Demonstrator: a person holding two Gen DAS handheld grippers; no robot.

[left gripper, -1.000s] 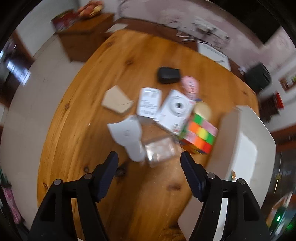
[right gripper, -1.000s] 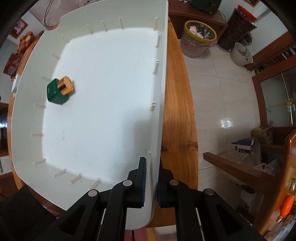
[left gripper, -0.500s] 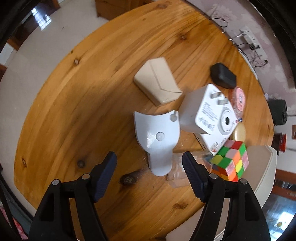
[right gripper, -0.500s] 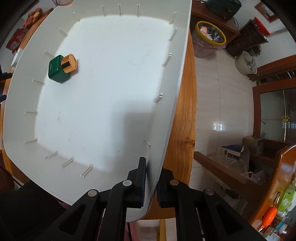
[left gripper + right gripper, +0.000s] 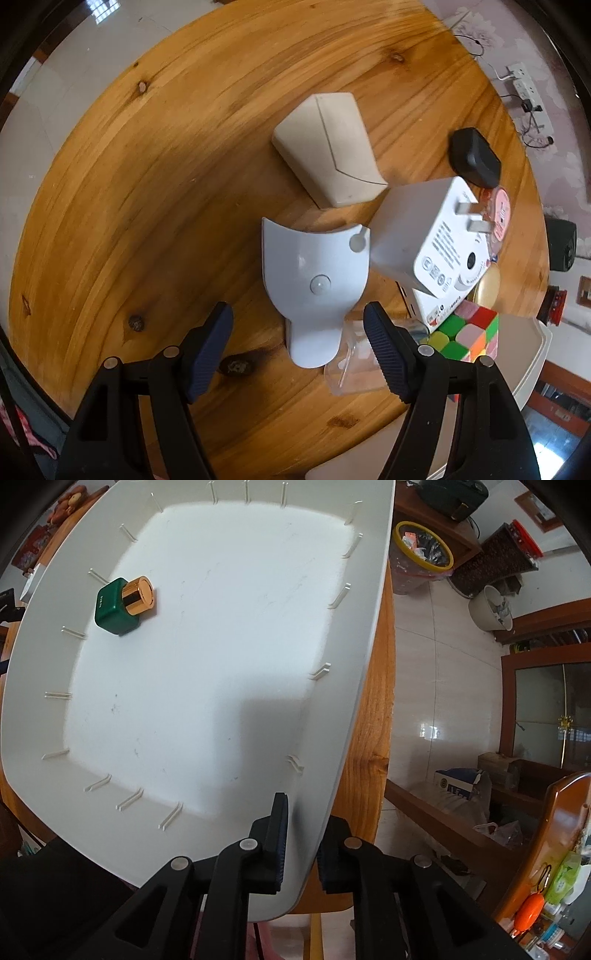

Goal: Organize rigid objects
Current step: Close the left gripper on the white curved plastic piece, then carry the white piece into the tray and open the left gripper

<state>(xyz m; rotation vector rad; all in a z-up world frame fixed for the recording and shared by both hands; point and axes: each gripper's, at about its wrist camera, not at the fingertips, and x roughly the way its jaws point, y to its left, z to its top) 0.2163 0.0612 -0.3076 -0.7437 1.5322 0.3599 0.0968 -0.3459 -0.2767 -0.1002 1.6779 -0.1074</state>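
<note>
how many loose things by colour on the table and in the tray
White or clear: 4 (curved white piece, plug adapter, camera box, clear case)
Beige: 1 (box)
Black: 1 (case)
Multicolour: 1 (cube)
Green: 1 (bottle, in tray)
Total: 8

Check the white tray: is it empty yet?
Not empty. The white plastic tray holds one item, a green bottle with a gold cap, near its far-left corner; the rest is bare.

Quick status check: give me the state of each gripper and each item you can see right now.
Left gripper: open, hovering over the white curved piece.
Right gripper: shut on the tray rim.
Green bottle: in the tray, gold cap on.
White plug: prongs up, resting on a white box.
Beige box: closed.
Puzzle cube: scrambled.
</note>
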